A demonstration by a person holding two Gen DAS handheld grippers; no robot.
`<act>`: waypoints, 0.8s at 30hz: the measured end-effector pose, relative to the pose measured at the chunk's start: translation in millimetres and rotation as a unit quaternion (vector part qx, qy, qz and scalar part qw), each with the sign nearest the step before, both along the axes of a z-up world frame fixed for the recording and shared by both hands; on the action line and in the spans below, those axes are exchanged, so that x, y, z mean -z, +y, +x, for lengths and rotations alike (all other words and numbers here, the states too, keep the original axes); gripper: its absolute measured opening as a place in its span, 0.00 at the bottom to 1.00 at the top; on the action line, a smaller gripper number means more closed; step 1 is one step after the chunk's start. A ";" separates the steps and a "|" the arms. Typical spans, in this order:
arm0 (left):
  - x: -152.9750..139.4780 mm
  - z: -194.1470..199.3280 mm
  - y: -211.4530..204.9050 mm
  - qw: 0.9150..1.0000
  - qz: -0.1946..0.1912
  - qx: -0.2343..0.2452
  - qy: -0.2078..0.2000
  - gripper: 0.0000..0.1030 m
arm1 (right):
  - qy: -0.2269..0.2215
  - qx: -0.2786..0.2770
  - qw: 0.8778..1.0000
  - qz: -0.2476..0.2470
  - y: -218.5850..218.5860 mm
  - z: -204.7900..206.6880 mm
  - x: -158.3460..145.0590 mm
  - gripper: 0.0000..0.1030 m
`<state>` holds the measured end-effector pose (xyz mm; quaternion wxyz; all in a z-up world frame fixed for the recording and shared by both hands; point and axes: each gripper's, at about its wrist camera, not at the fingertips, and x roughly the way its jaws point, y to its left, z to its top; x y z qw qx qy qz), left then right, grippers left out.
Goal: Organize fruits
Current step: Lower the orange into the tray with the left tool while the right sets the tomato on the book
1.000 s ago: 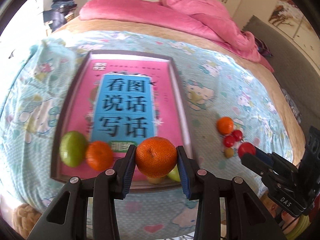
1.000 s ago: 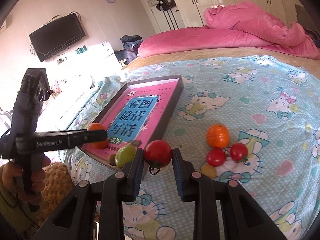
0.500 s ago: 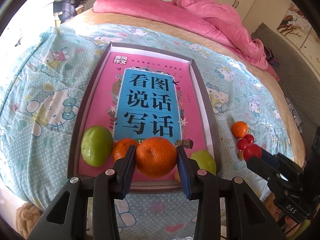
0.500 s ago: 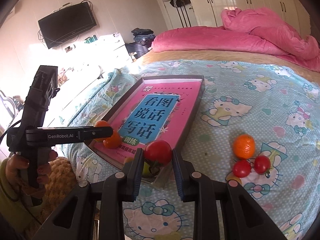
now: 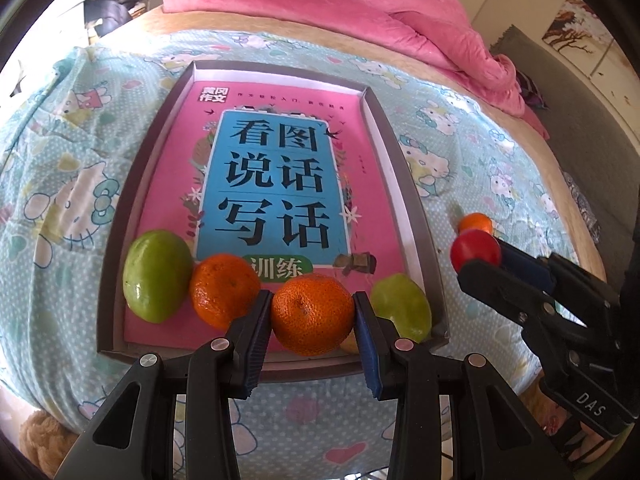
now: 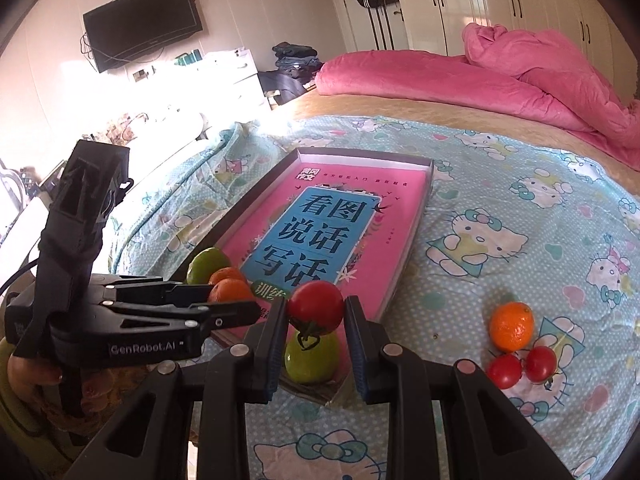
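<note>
A shallow dark tray (image 5: 404,176) with a pink book in it lies on the bedspread. My left gripper (image 5: 313,318) is shut on an orange (image 5: 312,314) over the tray's near end, between a second orange (image 5: 222,294) and a green fruit (image 5: 402,306). Another green fruit (image 5: 156,276) lies at the tray's near left. My right gripper (image 6: 316,310) is shut on a red tomato (image 6: 316,306), just above the green fruit (image 6: 312,354) at the tray's near right corner. On the bedspread to the right lie an orange (image 6: 512,326) and two tomatoes (image 6: 522,364).
A pink duvet (image 6: 500,68) is heaped across the far side of the bed. A television (image 6: 142,24) hangs on the wall at the left, above white drawers. A person's hand (image 6: 34,368) holds the left gripper's handle at the bed's near edge.
My left gripper has sunk toward the tray's near end with the orange in it. My right gripper has carried the tomato left, from the loose fruit to the tray's near right corner.
</note>
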<state>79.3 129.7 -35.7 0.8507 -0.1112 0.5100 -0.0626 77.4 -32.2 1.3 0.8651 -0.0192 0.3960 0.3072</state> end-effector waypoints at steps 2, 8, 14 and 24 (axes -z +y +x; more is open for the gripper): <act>1.5 0.7 -0.2 1.000 0.002 0.001 0.003 0.40 | 0.002 0.001 1.000 -0.005 1.9 2.8 1.6 0.28; 8.3 3.6 0.5 1.000 0.002 0.003 0.015 0.40 | 0.015 0.001 1.000 -0.016 8.7 14.7 8.6 0.28; 14.1 5.5 -0.8 1.000 0.002 0.008 0.023 0.40 | 0.023 -0.004 0.999 -0.023 17.5 26.9 13.7 0.28; 19.5 8.1 0.3 1.000 -0.008 0.010 0.028 0.40 | 0.039 -0.006 0.999 -0.035 30.9 41.1 25.9 0.28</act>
